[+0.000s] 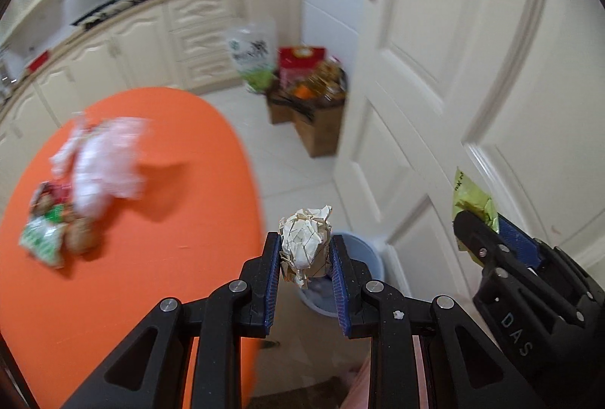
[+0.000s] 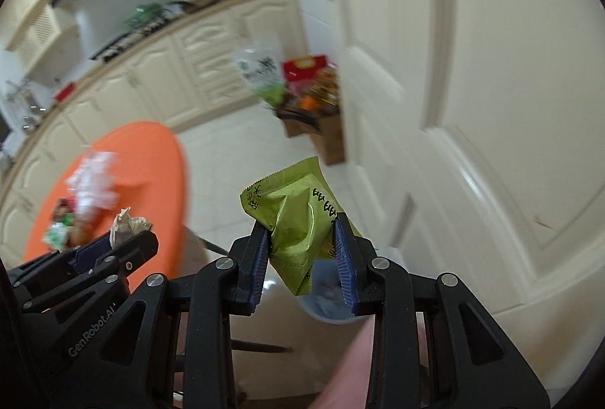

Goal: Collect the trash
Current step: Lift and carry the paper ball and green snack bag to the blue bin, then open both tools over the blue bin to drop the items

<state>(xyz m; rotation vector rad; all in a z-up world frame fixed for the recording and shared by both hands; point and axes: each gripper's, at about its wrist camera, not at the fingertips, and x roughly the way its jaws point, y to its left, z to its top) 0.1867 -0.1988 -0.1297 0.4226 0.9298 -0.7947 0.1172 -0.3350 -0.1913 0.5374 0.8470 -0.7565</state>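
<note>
Left gripper (image 1: pixel 305 252) is clamped on a crumpled paper ball (image 1: pixel 307 245), pads pressing both its sides, the ball poking up past the fingertips. Its long axis runs along the fingers. Right gripper (image 2: pixel 302 239) grips a green wrapper (image 2: pixel 297 216) by its lower half; the wrapper's serrated edge points up and away from the jaws, one corner hanging down between them. Both grippers ride side by side, off the tabletop's right edge, tilted down over the floor. Below them sits a pale blue bin (image 1: pixel 359 250), just beside the white door (image 1: pixel 472 87); something light lies in its bottom, too blurred to name. Back on the orange tabletop (image 1: pixel 151 257), near its left edge, a white crumpled bag (image 1: pixel 106 167) touches a red-and-green snack packet (image 1: pixel 49 223). By the door, a cardboard box (image 1: pixel 317 121) stands packed with groceries.
</note>
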